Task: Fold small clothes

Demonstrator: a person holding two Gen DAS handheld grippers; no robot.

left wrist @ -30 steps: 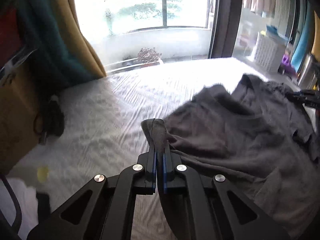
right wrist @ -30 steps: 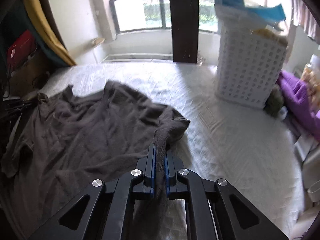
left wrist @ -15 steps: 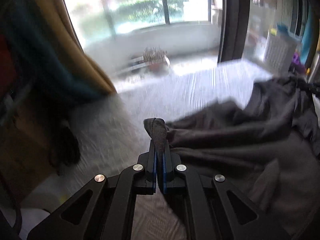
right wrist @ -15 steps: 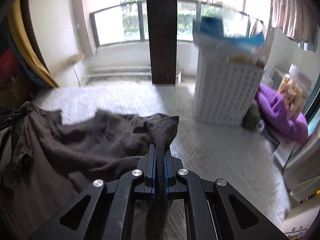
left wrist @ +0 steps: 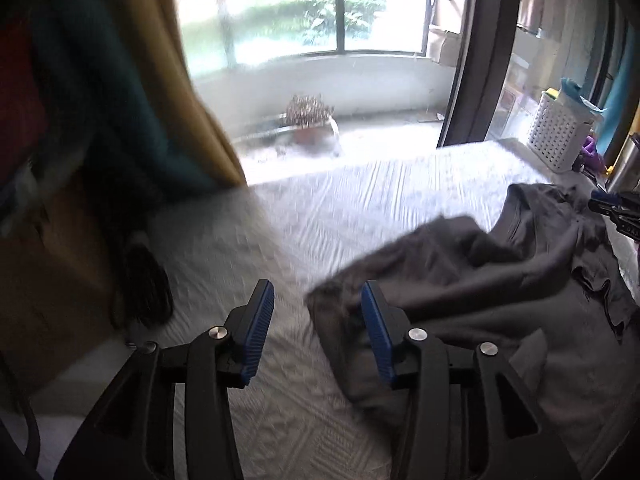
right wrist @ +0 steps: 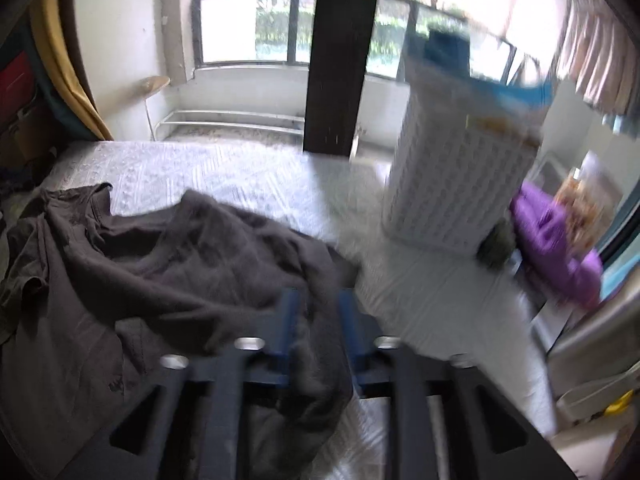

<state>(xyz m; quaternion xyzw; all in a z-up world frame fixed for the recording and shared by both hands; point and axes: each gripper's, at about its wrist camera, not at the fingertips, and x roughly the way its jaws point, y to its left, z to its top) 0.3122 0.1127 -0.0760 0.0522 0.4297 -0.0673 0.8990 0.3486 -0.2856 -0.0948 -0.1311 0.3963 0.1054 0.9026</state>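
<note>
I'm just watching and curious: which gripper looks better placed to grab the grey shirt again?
Probably the right gripper: its jaws are opening with the grey shirt lying between them. The left gripper, also opening, has mostly bare sheet in its gap, the shirt's edge by one finger.

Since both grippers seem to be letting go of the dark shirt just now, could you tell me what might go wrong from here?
1. The dark shirt lies bunched and creased on the white bedspread, so the fold may set crooked.
2. As the right gripper opens, cloth between its jaws could snag and drag along.
3. A corner sits by the opening left gripper and might catch on its blue pads.
</note>
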